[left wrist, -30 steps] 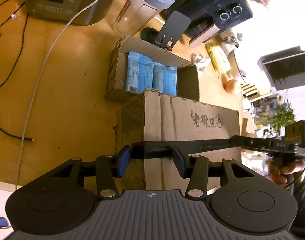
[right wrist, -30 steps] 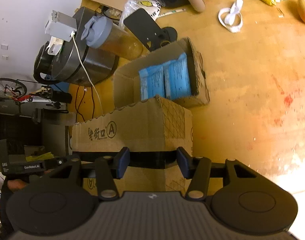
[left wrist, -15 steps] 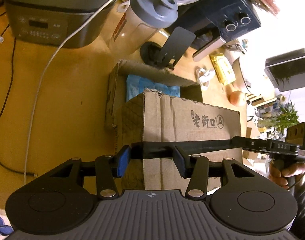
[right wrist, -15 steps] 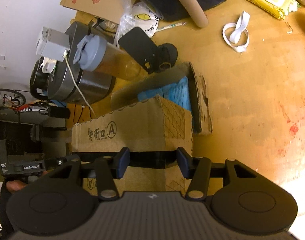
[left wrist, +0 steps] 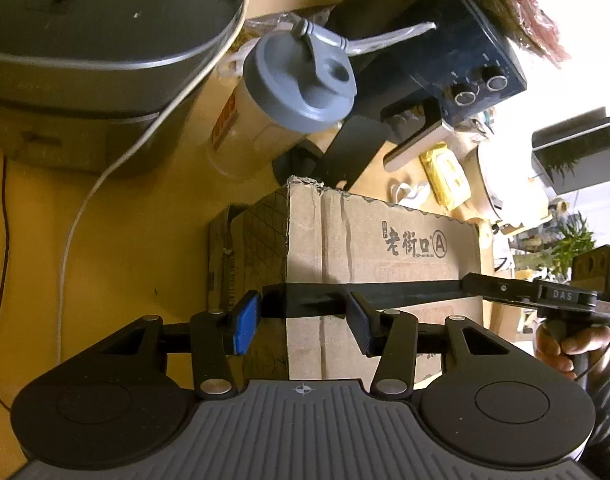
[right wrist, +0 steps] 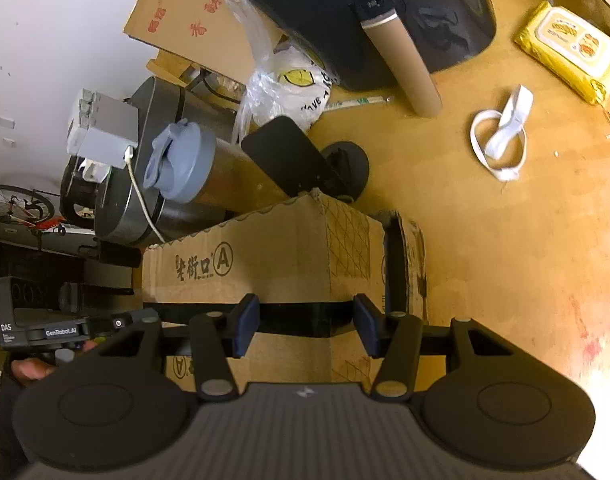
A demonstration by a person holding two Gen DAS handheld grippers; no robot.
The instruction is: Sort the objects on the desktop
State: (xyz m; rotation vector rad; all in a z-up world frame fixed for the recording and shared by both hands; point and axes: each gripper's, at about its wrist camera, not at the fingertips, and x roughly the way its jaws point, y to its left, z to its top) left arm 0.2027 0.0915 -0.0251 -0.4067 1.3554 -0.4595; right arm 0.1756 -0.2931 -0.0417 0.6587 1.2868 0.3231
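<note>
Cardboard box (left wrist: 381,248) gripped at opposite corners by both tools.

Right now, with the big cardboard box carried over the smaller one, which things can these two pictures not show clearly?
- Smaller open box: its inside is hidden in both views by the big cardboard box.
- Big box's open top: hidden; only its outer walls show.
- Phone stand: its foot is partly behind the big box in the left wrist view.
- Cooker: cut off by the left wrist view's top edge.
</note>
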